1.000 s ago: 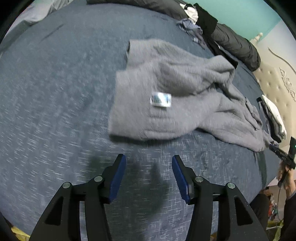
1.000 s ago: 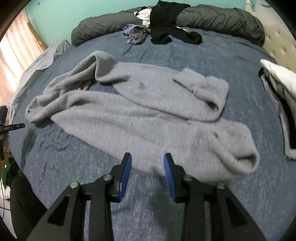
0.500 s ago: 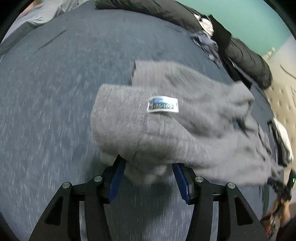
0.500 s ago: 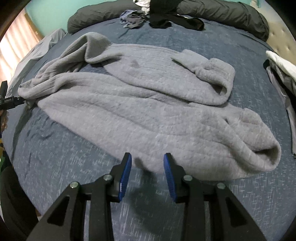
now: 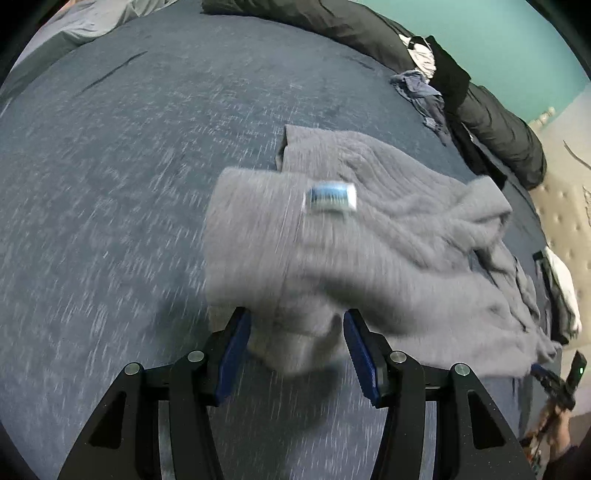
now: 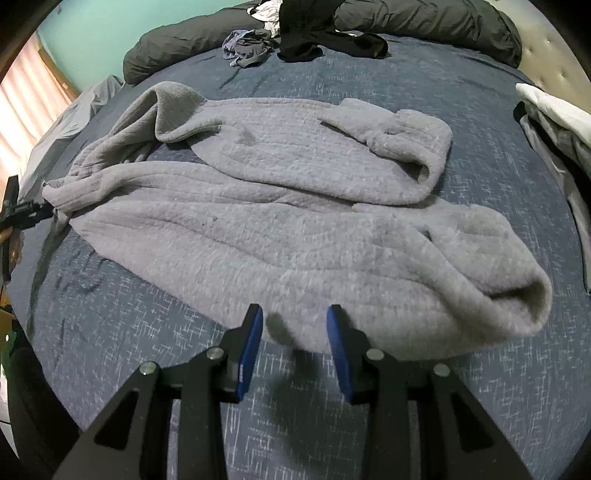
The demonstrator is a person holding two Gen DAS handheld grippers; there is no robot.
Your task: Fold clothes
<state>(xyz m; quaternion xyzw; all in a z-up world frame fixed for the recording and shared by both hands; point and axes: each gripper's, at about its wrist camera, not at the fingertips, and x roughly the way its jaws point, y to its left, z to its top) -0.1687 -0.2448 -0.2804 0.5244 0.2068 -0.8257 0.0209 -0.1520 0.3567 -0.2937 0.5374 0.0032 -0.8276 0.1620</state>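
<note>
Fold barely begun, by the look of it. Grey fleece garment [image 6: 280,206] lies spread on the bed [image 6: 122,332], mostly flat but not squared: one sleeve [image 6: 399,136] doubled back on itself over the body, the long end trailing off twd the far bed edge, a rumpled cuff or hem opening [image 6: 517,295] gaping at the near corner. No neat fold line seen yet.

Left hand-held gripper [image 5: 295,343]: jaws apart w/ a bunched bit of the garment's edge between them; pads look close to the cloth but blur hides whether they press, so can't tell if it's gripped. Label [image 5: 330,197] sits on the garment just beyond that bunch.

Right hand-held gripper [image 6: 294,343]: jaws apart, garment's near hem just reaching between the tips; pads don't look to be pinching it.

Other clothes [image 6: 255,44] heaped by the dark bolster [image 6: 424,18], beyond the garment; white and grey pieces [image 6: 554,118] at the bed's right side. All apparently unfolded.

Left to do, I'd judge: grip both edges, straighten sleeves, fold body, then the rest of the pile.
</note>
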